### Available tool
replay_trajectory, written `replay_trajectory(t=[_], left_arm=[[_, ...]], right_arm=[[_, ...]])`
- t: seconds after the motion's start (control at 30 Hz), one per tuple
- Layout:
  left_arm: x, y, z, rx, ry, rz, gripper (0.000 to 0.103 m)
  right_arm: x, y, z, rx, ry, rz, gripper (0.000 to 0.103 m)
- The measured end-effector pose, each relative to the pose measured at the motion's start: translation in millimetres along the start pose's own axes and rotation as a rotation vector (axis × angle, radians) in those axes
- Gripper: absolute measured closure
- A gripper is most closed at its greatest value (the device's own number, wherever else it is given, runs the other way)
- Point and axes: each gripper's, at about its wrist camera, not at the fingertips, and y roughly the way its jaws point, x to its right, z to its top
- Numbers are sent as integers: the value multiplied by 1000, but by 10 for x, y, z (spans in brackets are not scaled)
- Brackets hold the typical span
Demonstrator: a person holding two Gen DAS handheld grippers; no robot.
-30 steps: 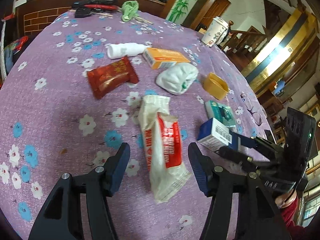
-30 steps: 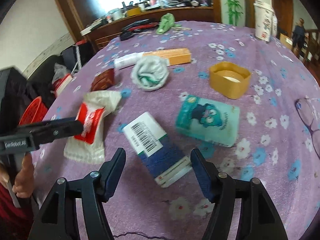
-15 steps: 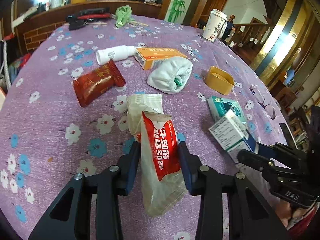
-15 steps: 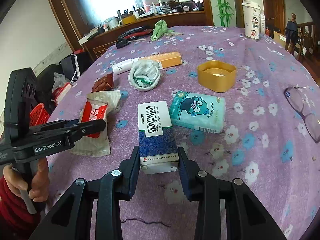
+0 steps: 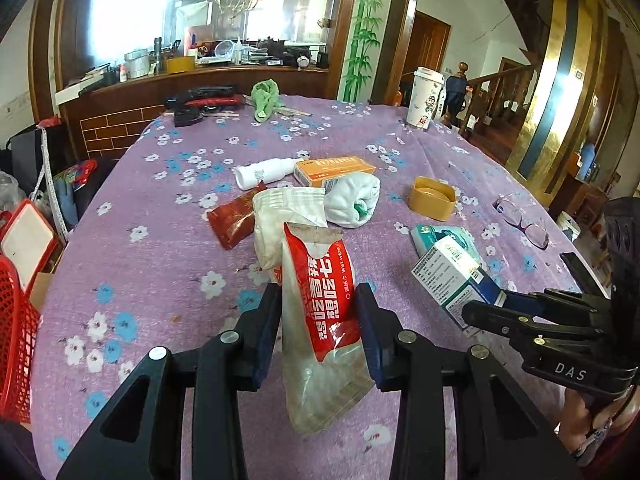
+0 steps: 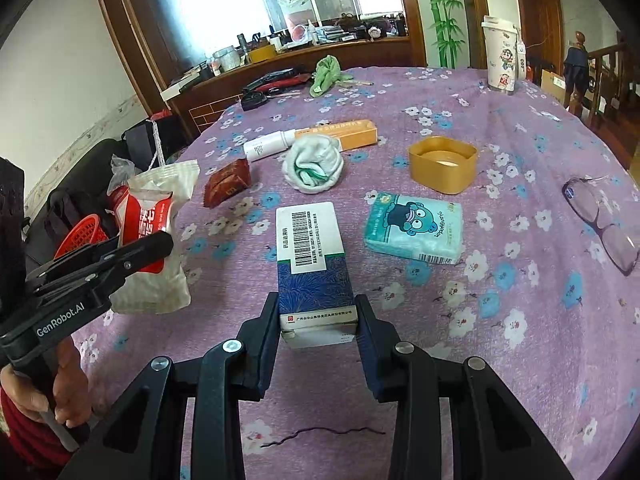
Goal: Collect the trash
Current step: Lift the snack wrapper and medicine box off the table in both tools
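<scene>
A red-and-white wet wipe packet [image 5: 316, 264] hangs upright above the purple flowered tablecloth [image 5: 160, 272], my left gripper [image 5: 318, 296] shut on its middle. From the right wrist view, the same packet [image 6: 148, 216] is off the table at the left. A blue-and-white medicine box [image 6: 310, 248] with a barcode is clamped at its near end by my right gripper [image 6: 317, 304], which is shut on it, the far end raised. In the left wrist view this box [image 5: 448, 276] sits at the right.
On the cloth lie a red snack wrapper [image 5: 232, 220], white bottle [image 5: 264, 172], orange box [image 5: 332, 168], rolled white cloth [image 5: 352, 200], yellow tub [image 6: 442, 164], teal tissue pack [image 6: 414, 228] and glasses [image 6: 600, 220]. A red basket [image 5: 16, 340] stands off the table's left edge.
Both grippers closed from open, the left onto the wet wipe packet and the right onto the medicine box. Both then lifted their items off the cloth and tilted up.
</scene>
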Motion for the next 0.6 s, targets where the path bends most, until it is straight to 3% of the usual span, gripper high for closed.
replay_trajectory(t=[0.6], left_arm=[[-98, -285, -87, 33, -27, 11, 67]], right_arm=[[-190, -229, -36, 35, -34, 2, 65]])
